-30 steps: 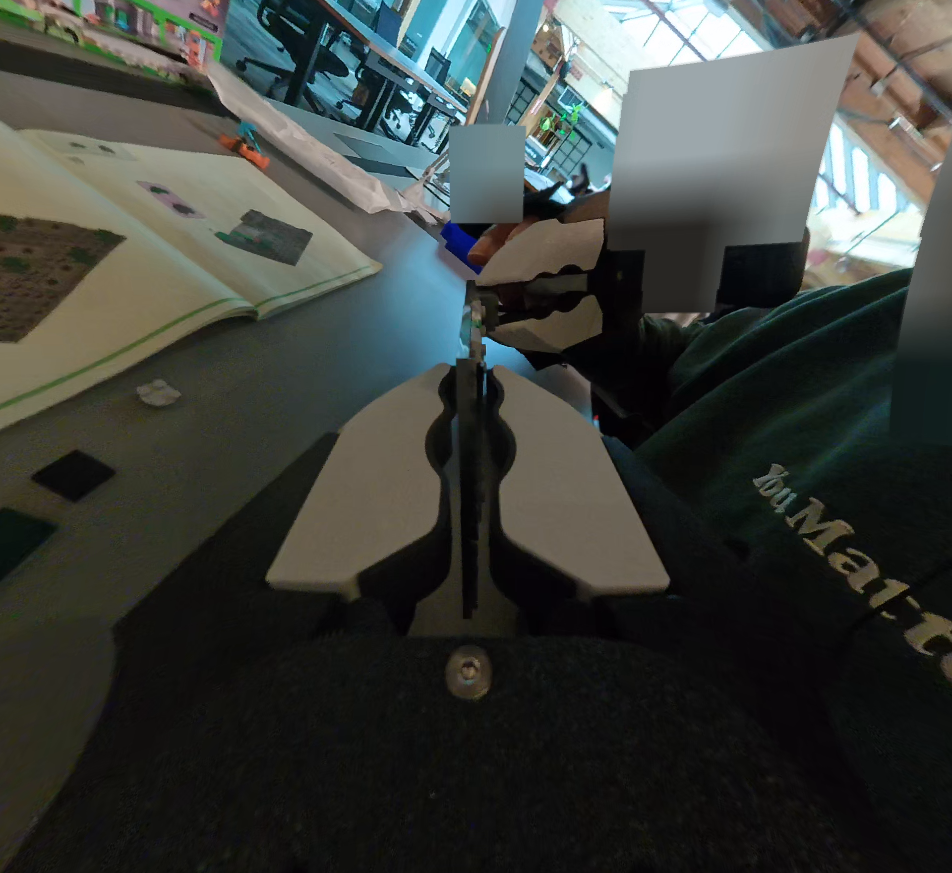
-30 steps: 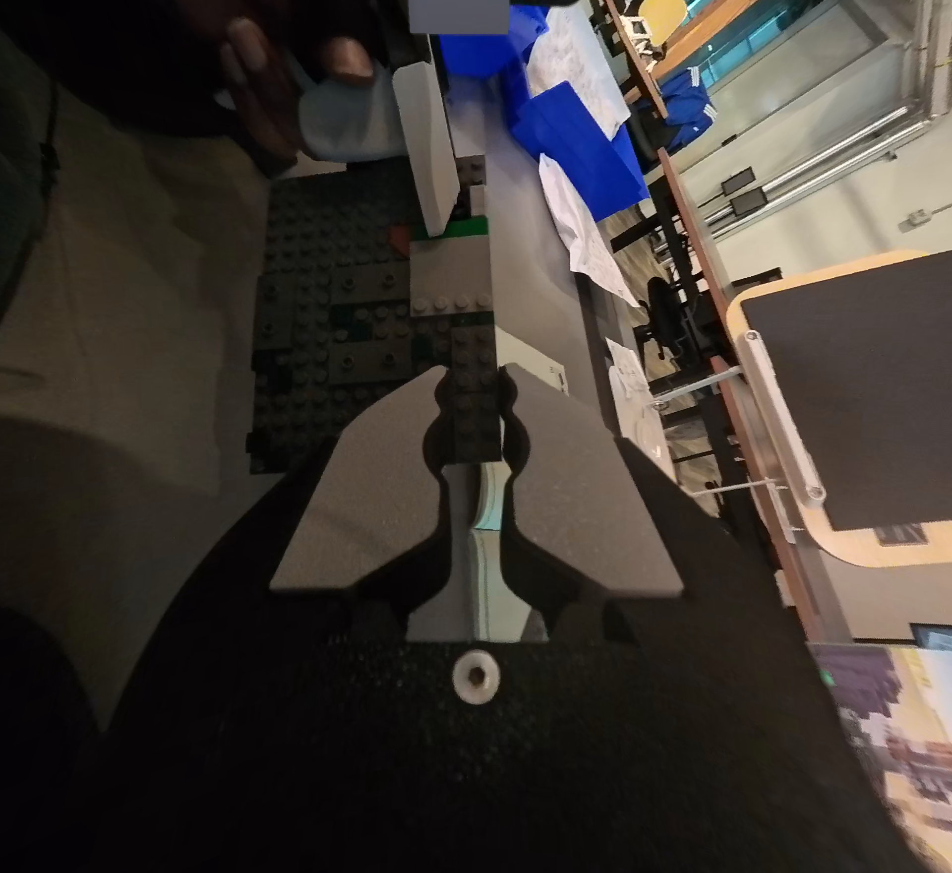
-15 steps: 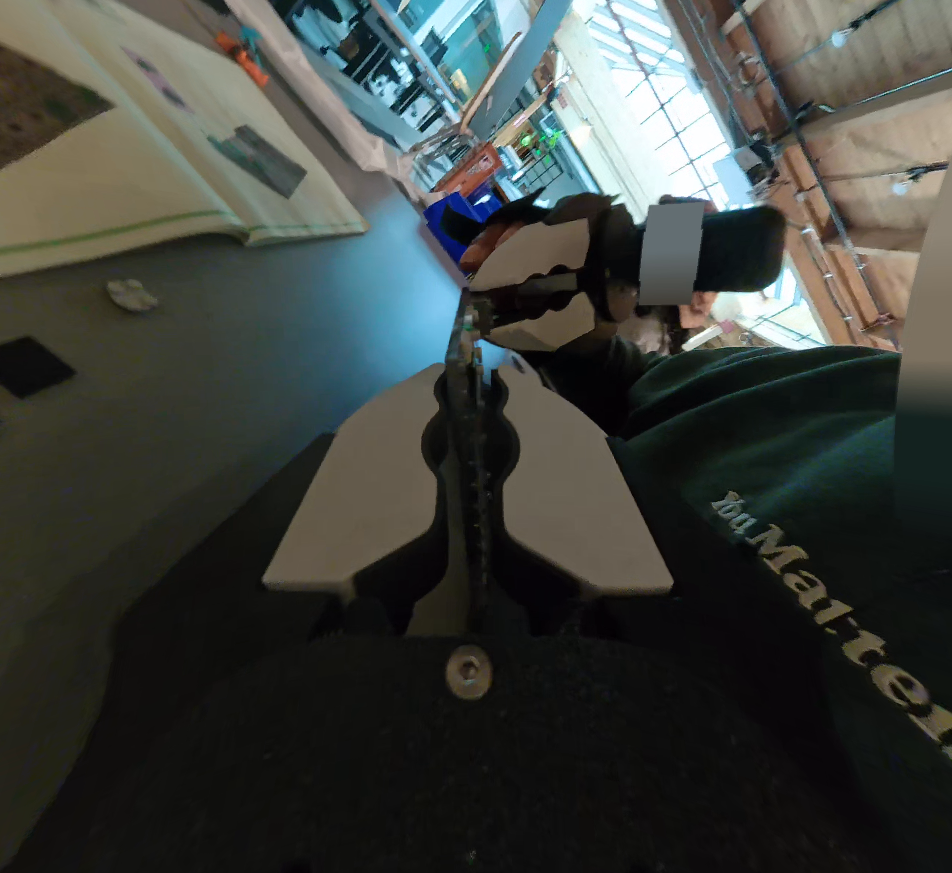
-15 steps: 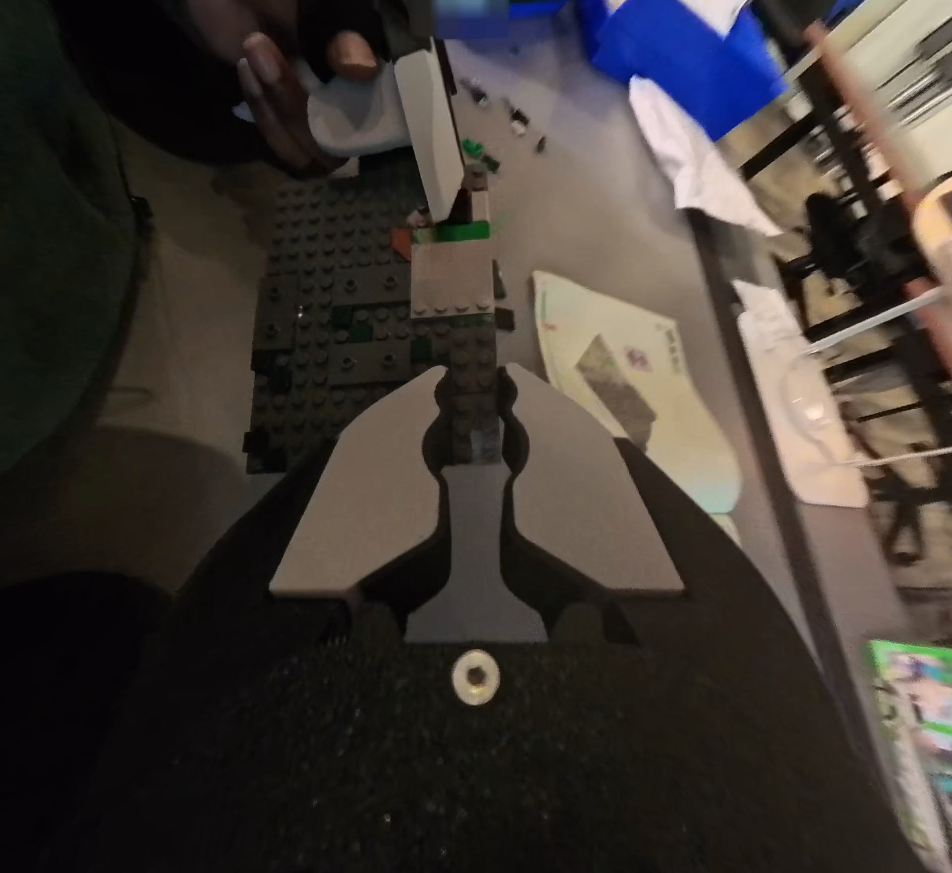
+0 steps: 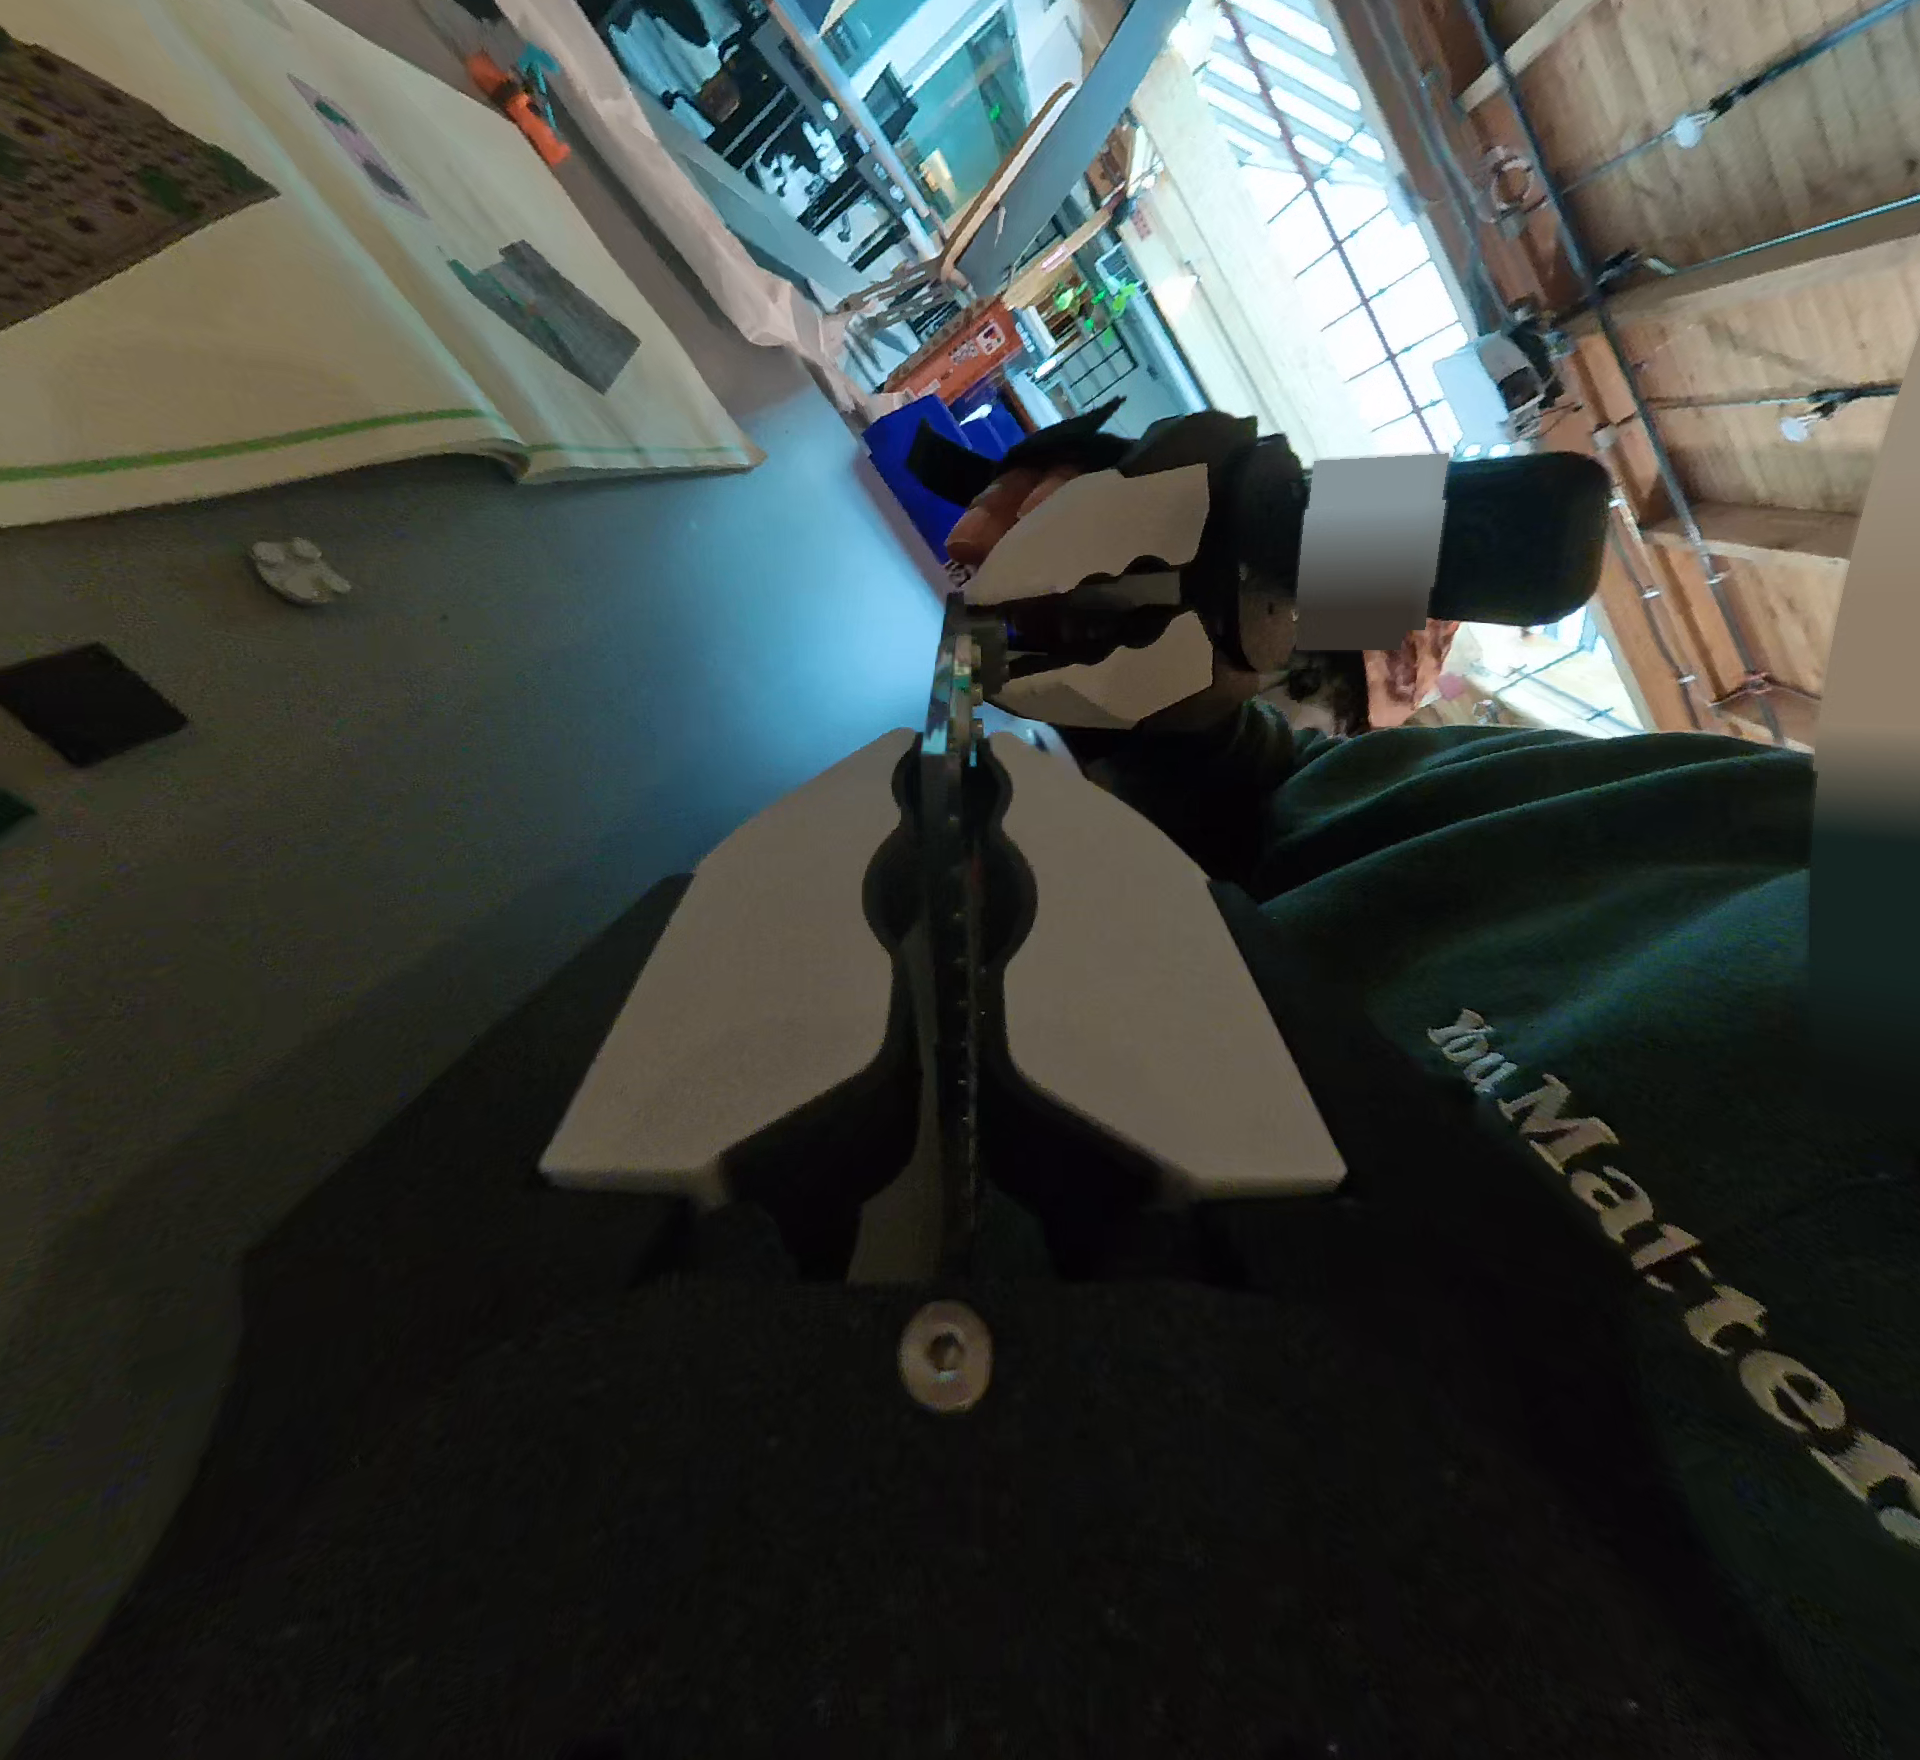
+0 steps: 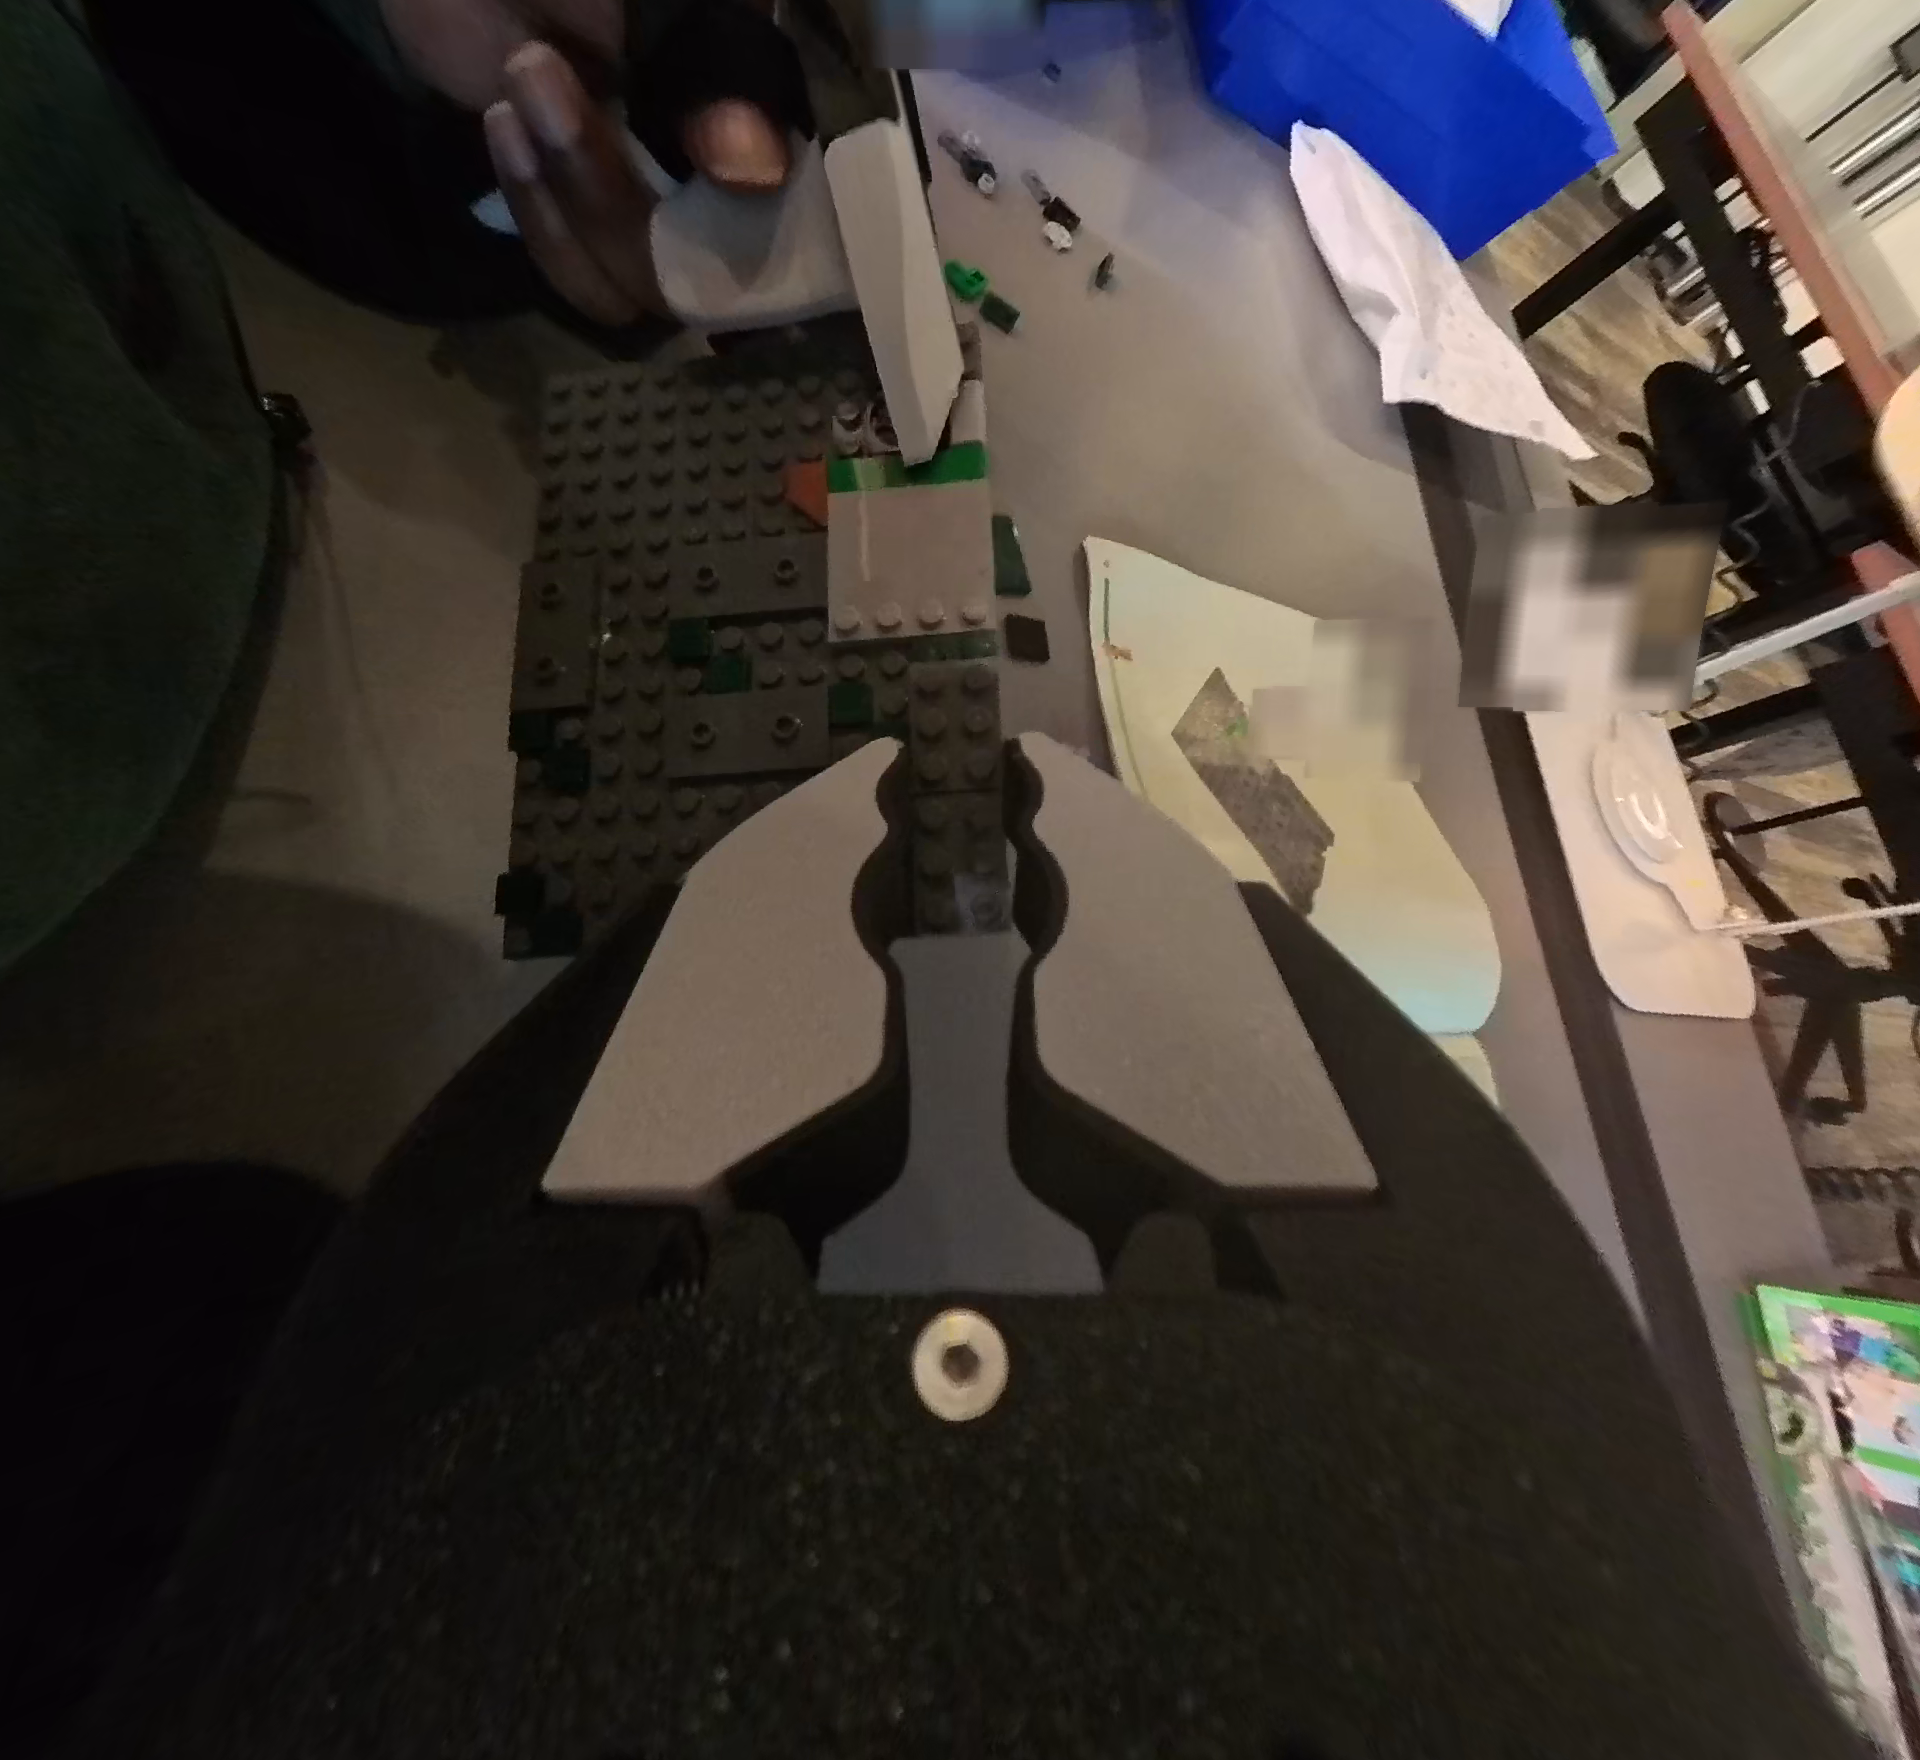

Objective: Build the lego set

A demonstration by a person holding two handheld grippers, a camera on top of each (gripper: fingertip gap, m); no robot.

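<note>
Left tongs (image 5: 948,754) clamped edge-on across a dark studded lego plate (image 6: 675,630), held up off the grey worktop (image 5: 520,671), seen as a thin sliver in the left wrist view. Right tongs (image 6: 954,754) closed on the same plate's near edge, pinching a strip of dark bricks (image 6: 956,817); in the right wrist view the plate faces the camera, with a grey tile (image 6: 909,557) and a green piece (image 6: 961,461) on it beside the left tongs' fingertip.

Risks, as judgement:
- Plate is thin and gripped only at edges by both tongs; uneven twist or pull between them could flex it and pop pieces off.
- Either grip slipping on the narrow edge would drop the plate onto the worktop, scattering what's attached.
- Small loose bits (image 6: 997,256) on the worktop beyond the plate could get knocked away when it comes down.
- Pressing a piece on with the plate unsupported in the air may not seat the studs.

Surface and room: matte grey worktop; open instruction booklet (image 5: 312,308) left of the plate in the left view, a black square piece (image 5: 88,702) and a small pale round piece (image 5: 299,567) near it. Blue bins (image 6: 1403,79) and white paper bag (image 6: 1423,297) farther off. Open office behind, desks, chairs, timber ceiling with skylight.
</note>
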